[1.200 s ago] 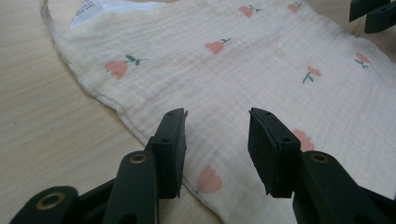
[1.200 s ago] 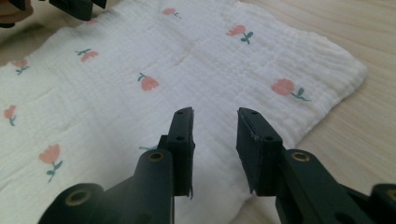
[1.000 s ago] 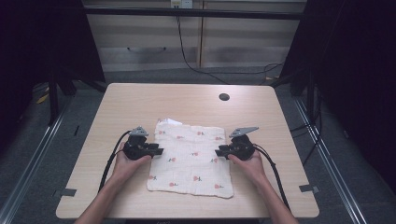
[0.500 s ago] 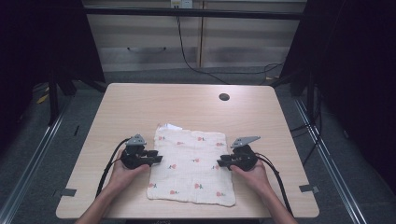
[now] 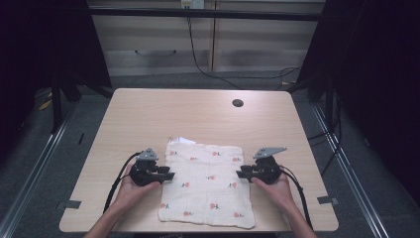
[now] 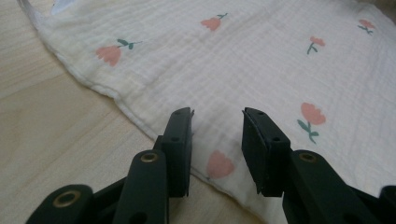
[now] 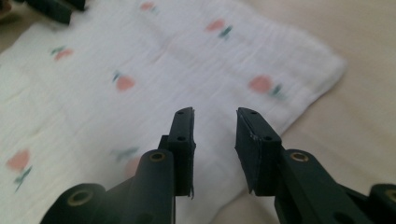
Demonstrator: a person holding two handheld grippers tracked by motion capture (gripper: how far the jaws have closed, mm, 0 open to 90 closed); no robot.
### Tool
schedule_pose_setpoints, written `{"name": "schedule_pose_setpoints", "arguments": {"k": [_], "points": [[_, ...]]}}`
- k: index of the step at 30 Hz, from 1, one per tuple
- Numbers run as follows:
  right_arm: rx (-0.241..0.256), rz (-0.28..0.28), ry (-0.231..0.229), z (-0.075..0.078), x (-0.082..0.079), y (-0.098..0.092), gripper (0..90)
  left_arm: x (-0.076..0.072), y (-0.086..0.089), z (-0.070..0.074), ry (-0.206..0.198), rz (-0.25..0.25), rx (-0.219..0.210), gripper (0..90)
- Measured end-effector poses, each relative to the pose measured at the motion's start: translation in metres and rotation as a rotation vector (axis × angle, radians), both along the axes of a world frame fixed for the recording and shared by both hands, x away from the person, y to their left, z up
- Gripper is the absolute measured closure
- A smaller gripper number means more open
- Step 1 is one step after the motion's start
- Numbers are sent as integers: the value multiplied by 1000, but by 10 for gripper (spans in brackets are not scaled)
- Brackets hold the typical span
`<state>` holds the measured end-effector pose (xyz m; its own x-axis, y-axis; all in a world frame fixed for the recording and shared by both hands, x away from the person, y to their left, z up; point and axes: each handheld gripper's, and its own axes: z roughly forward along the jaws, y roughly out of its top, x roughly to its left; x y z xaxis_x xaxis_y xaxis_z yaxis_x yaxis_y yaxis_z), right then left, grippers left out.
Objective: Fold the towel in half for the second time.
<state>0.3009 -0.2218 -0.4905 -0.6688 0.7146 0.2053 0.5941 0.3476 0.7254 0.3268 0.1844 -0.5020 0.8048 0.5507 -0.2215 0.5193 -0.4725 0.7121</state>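
Cloth lies spread flat on the worktop, on the half nearest the person and reaching almost to that near edge. It is a pale, crinkled square printed with small pink flowers on green stems. Its far left corner is turned up a little, showing a whiter patch.

At the cloth's left edge sits the left gripper, held in the person's left hand, its tips pointing inward over the cloth's border. In the left gripper view the left gripper has its two black jaws parted with a clear gap between them and nothing held; they hang just above the hem, with a pink flower directly below the gap.

At the cloth's right edge sits the right gripper, held in the right hand, also pointing inward. In the right gripper view the right gripper likewise has its jaws apart and empty, over the cloth's edge, with a rounded corner of the cloth off to one side.

Beyond the cloth, toward the far side of the worktop, is a small dark round hole. Black cables trail from each gripper back toward the person.
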Motion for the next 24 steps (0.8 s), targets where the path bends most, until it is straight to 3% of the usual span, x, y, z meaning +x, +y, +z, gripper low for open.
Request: {"name": "schedule_pose_setpoints", "arguments": {"k": [2, 4, 5, 6, 11, 16, 18, 20, 23, 24], "points": [[7, -14, -12, 2, 7, -2, 683, 0, 0, 0, -5, -3, 1, 630], [-2, -48, -57, 3, 29, -6, 696, 0, 0, 0, -9, -10, 3, 631], [-2, -48, -57, 3, 29, -6, 696, 0, 0, 0, -10, -10, 3, 631], [-6, -72, -41, 0, 45, -9, 696, 0, 1, -1, -8, -9, -4, 630], [-4, -94, -13, -11, 71, -7, 671, 0, 1, -1, -10, -10, -4, 630], [-45, -102, -13, -16, 81, -3, 660, -2, 1, -2, -16, -6, -8, 623], [-20, -105, 2, -17, 83, -4, 657, -2, 1, -2, -19, -6, -10, 623], [-32, -94, -6, -17, 83, -2, 665, -2, 1, -2, -19, -5, -11, 623], [-31, -82, -4, -17, 83, -1, 727, -2, 1, -2, -18, -4, -13, 623], [-36, -79, -1, -17, 82, -1, 792, -2, 1, -2, -18, -4, -13, 623]]}}
